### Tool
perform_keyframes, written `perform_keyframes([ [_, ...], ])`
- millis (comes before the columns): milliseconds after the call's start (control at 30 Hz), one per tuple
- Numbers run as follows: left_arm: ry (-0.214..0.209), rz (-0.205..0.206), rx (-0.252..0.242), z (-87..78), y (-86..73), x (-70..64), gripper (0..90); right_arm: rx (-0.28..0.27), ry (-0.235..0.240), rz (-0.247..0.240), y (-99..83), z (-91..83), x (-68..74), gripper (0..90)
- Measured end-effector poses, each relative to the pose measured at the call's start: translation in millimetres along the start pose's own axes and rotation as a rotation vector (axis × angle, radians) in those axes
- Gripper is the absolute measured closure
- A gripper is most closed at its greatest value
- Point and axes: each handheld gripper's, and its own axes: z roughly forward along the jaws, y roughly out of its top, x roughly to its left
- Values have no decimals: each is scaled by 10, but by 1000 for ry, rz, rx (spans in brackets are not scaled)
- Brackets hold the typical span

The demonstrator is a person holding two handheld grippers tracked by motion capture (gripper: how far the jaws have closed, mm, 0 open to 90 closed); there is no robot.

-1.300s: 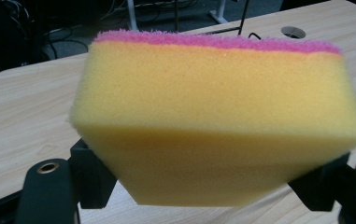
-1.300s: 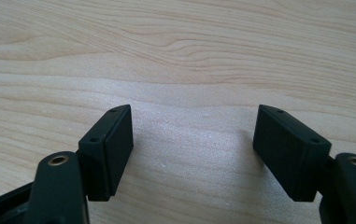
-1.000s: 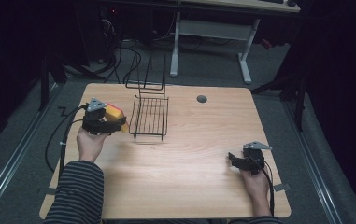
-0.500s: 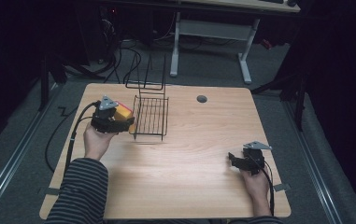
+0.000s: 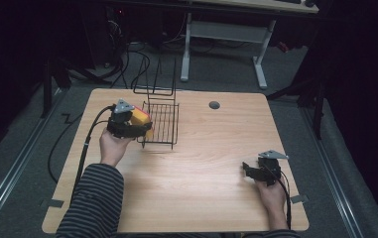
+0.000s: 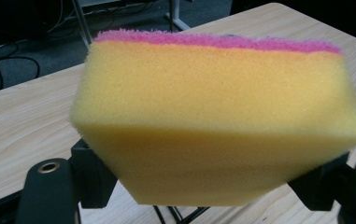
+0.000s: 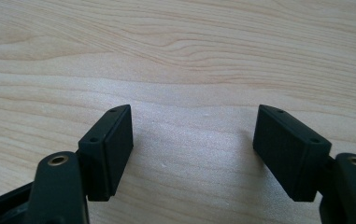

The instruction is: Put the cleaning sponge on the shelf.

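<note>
We saw the left gripper [image 5: 136, 124] clamped on the yellow-and-pink sponge [image 6: 217, 116], just beside the wire rack [image 5: 160, 124] near the tabletop's [image 5: 201, 198] far-left corner, while the right gripper [image 7: 194, 149] rested with jaws apart.

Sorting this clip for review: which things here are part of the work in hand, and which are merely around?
In the work:
- sponge, yellow with a pink top, clamped in the left gripper
- black wire rack, right beside the sponge

Just around:
- right gripper, jaws open over bare table
- round grey grommet
- desk frame on the floor beyond
</note>
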Motion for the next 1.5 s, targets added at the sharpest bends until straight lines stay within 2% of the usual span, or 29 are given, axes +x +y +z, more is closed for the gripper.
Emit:
perform_keyframes([
  [100,2,16,2,69,49,-31,238,0,0,2,0,0,1,290],
  [233,-9,-9,-7,149,99,-19,237,-1,1,3,0,0,2,290],
  [367,-8,-5,14,259,122,-45,237,-1,1,4,0,0,1,290],
  [600,1,-4,25,399,118,-60,237,-2,0,4,0,1,3,290],
  [800,12,-33,28,510,86,-38,236,-2,0,4,0,1,3,290],
  [933,25,-30,23,573,85,-27,236,-1,1,3,0,0,2,290],
  [1133,42,-45,43,706,52,5,236,-2,2,5,1,0,2,290],
  [1267,45,-42,53,746,40,10,236,-1,1,4,0,0,2,291],
  [1500,43,-60,58,798,30,29,236,-2,2,5,1,0,2,291],
])
